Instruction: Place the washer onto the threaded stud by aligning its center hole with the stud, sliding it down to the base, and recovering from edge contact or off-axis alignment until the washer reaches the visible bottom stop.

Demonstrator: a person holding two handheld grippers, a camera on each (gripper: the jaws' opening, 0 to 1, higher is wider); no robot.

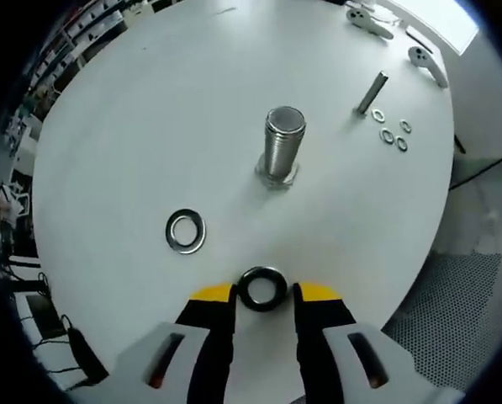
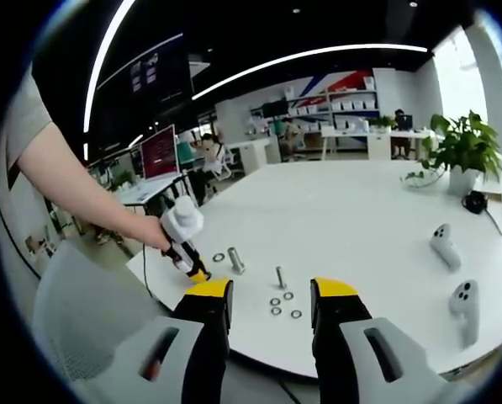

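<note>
Jaws of your left gripper [image 1: 264, 292] sit on either side of a dark washer [image 1: 262, 288], their yellow tips close against its outer edge; whether they squeeze it or merely bracket it cannot be told, nor whether it is lifted or lying flat on the white round surface [image 1: 150, 126]. Ahead of it, well apart, the large threaded stud [image 1: 282, 145] stands upright on its hex base, and nothing is on it yet, so by this reading the task is at its start: a washer is at the jaws, but alignment over the stud, the slide down and the seating at the bottom stop all remain. A second, shiny washer [image 1: 186, 231] lies flat on the surface to the left of the stud in the left gripper view, near the jaws but clear of them. Farther off, a thin bolt [image 1: 372, 93] stands beside four small washers [image 1: 392, 130]. Your left gripper looks steeply down at the surface from near its edge. In the right gripper view, your right gripper [image 2: 272, 295] is held back off the surface edge, looking out across it, jaws spread wide with nothing between them. From there your left arm [image 2: 82, 181] reaches in from the left, the hand [image 2: 154, 231] holding the other gripper tipped down near the stud.
</note>
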